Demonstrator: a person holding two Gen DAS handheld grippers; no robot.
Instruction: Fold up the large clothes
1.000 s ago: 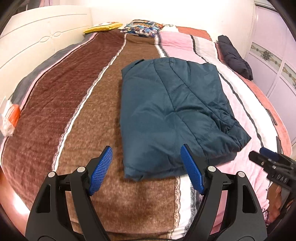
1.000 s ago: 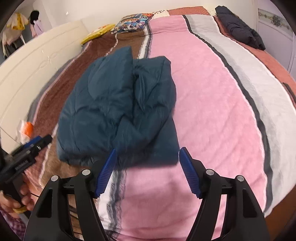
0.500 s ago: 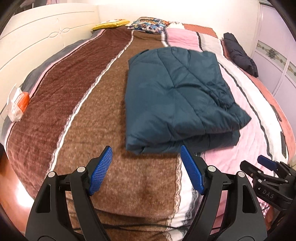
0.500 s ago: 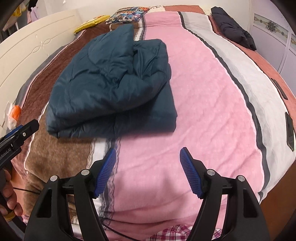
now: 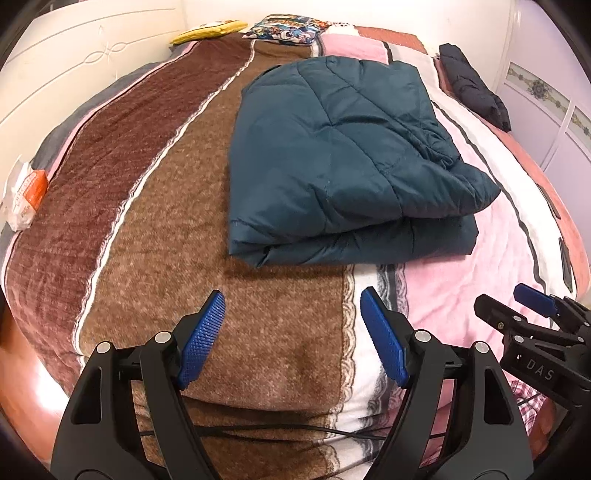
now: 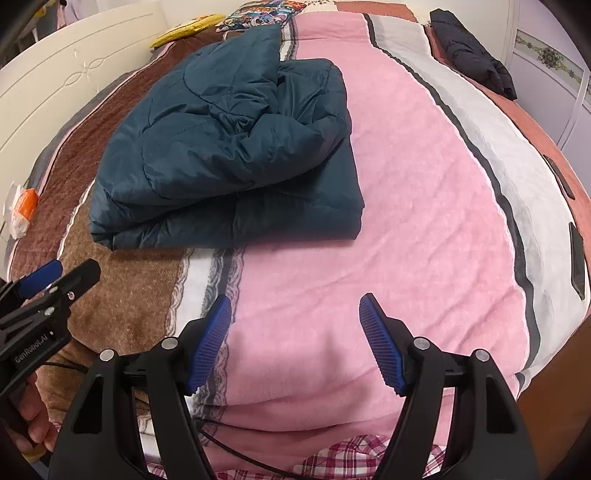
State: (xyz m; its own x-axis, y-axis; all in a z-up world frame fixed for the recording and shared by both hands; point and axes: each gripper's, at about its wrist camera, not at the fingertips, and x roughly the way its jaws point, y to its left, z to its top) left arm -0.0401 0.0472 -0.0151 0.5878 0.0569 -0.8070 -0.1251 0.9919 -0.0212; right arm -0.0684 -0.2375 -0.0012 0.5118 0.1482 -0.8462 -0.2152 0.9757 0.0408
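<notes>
A dark teal quilted jacket [image 5: 340, 158] lies folded in a thick stack on the bed, also shown in the right wrist view [image 6: 236, 147]. Its top layer is rumpled on the right side. My left gripper [image 5: 291, 310] is open and empty, held over the brown stripe of the blanket, short of the jacket's near edge. My right gripper [image 6: 295, 314] is open and empty over the pink stripe, also short of the jacket. Each gripper shows at the side of the other's view, the right one [image 5: 532, 306] and the left one [image 6: 55, 277].
The bed is covered by a striped brown, pink and white blanket [image 5: 155, 206]. A black garment [image 5: 472, 88] lies at the far right, pillows [image 5: 284, 27] at the head, a plastic packet [image 5: 24, 195] at the left edge. A cable [image 5: 258, 439] runs along the near edge.
Both grippers have drawn back from the jacket toward the near edge of the bed. The jacket stays folded and has not moved.
</notes>
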